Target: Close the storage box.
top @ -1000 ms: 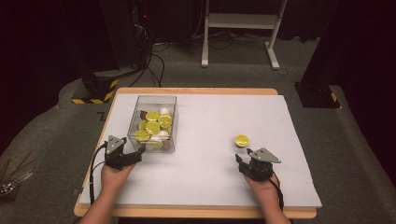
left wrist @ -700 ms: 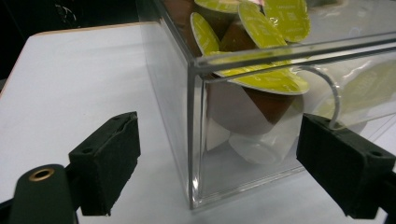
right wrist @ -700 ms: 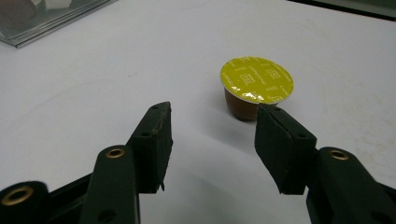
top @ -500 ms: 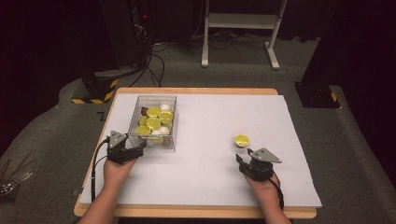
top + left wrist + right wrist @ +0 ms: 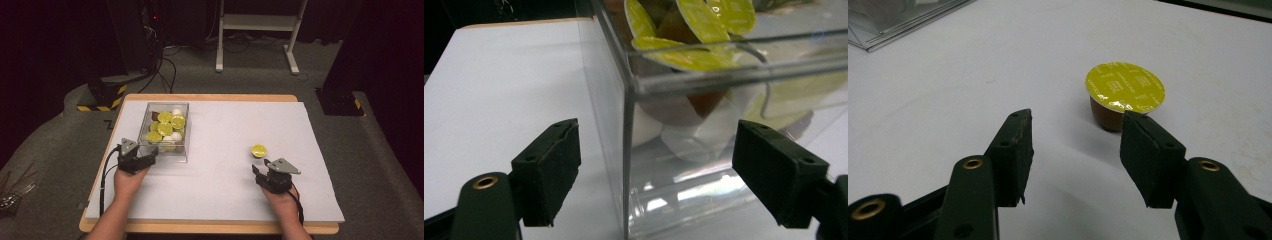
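Since the earlier frame, the left gripper (image 5: 148, 156) has slid a little up and to the right, and now it is right at the near left corner of the clear box (image 5: 182, 131). Its jaws have just been closing a bit. They stand wide apart, one on each side of that box corner, and the pads do not press on it. In the left gripper view (image 5: 651, 170) the corner edge of the box (image 5: 626, 150) runs straight up and down between the two black jaws.

That box sits left of the middle of the high view on the white table (image 5: 220, 200). Its long side runs from near to far. Inside is a pile of little cups (image 5: 166, 129) with yellow lids, tipped this way and that.

One more little cup (image 5: 259, 150) stands alone at the lower right of the high view. It stands upright, yellow lid facing up, brown body below. The right gripper (image 5: 260, 171) has not moved. It sits just below this cup and points up toward it. In the right gripper view (image 5: 1075, 152) the jaws stand partly apart with nothing between them, and the cup (image 5: 1124, 92) is just past the right jaw's tip.
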The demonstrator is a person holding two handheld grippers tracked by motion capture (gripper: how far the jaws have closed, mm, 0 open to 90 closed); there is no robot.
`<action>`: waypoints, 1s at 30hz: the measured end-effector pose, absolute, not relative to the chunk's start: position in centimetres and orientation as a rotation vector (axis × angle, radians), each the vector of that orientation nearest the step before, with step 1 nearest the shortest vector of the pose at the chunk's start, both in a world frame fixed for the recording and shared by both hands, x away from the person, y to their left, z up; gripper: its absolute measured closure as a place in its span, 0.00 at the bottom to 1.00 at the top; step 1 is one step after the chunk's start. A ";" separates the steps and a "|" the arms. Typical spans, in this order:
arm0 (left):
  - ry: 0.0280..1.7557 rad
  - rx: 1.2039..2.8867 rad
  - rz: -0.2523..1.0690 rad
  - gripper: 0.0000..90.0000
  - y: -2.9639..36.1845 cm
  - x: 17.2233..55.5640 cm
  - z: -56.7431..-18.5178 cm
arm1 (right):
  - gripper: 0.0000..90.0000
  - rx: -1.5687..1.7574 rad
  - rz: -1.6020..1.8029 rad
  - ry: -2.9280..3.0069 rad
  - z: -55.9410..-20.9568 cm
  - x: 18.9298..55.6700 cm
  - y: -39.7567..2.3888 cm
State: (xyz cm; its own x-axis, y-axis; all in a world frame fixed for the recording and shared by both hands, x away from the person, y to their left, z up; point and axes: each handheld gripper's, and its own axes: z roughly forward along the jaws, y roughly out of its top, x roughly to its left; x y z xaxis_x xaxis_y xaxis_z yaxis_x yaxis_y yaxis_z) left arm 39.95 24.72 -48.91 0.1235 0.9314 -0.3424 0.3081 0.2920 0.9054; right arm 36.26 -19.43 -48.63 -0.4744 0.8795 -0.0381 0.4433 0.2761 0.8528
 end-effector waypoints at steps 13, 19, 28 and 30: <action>1.422 1.351 0.622 0.23 25.8 35.6 -49.6 | 0.53 1.184 1.093 2.041 -48.7 36.2 -19.9; 1.471 1.502 0.609 0.24 26.2 34.3 -51.2 | 0.53 1.197 1.034 2.048 -49.0 36.2 -20.4; 1.460 1.533 0.591 0.25 26.3 33.9 -51.8 | 0.53 1.285 0.897 2.112 -50.0 36.7 -21.0; 1.462 1.525 0.597 0.25 26.3 34.0 -51.8 | 0.53 1.301 0.880 2.126 -50.2 36.8 -21.1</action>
